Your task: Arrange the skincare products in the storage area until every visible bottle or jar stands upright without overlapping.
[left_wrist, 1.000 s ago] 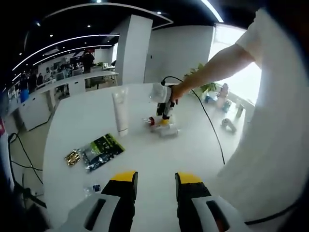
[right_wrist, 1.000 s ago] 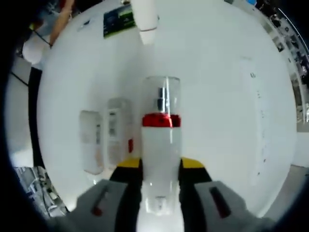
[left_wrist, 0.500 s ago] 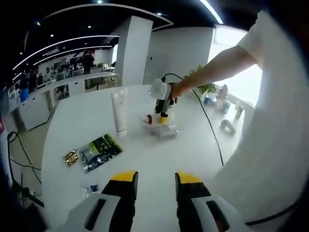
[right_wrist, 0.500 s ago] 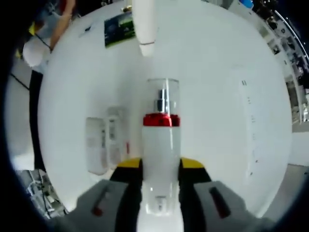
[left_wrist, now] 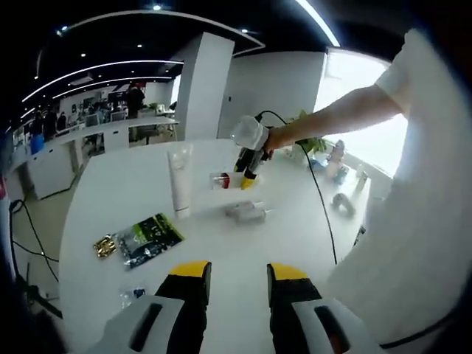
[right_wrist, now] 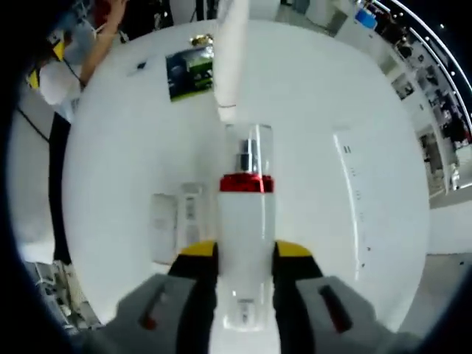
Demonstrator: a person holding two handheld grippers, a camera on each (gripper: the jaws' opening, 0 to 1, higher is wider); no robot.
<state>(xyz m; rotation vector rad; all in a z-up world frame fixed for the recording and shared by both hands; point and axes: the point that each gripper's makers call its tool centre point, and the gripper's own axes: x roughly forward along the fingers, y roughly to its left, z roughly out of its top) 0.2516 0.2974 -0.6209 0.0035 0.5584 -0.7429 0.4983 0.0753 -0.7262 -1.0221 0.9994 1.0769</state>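
Observation:
A frosted white bottle (right_wrist: 247, 221) with a red collar and a clear cap is held between the jaws of my right gripper (right_wrist: 247, 252), above the white table (right_wrist: 354, 110). In the left gripper view that right gripper (left_wrist: 249, 158) hangs over the table's middle with the bottle (left_wrist: 220, 180) lying sideways in it. Two small white bottles (right_wrist: 177, 221) lie side by side on the table below it (left_wrist: 247, 212). A long white tube (left_wrist: 179, 179) lies flat to their left (right_wrist: 228, 59). My left gripper (left_wrist: 240, 273) is open over the near table edge, holding nothing.
A green packet (left_wrist: 151, 236) and a small gold item (left_wrist: 105, 247) lie at the left front of the table (left_wrist: 110, 192). A black cable (left_wrist: 318, 188) trails across the right side. A person's arm and white shirt (left_wrist: 413, 221) stand at the right.
My right gripper has risen with the red-collared bottle; the two lying bottles and the tube now sit farther below it. My left gripper stays open and still.

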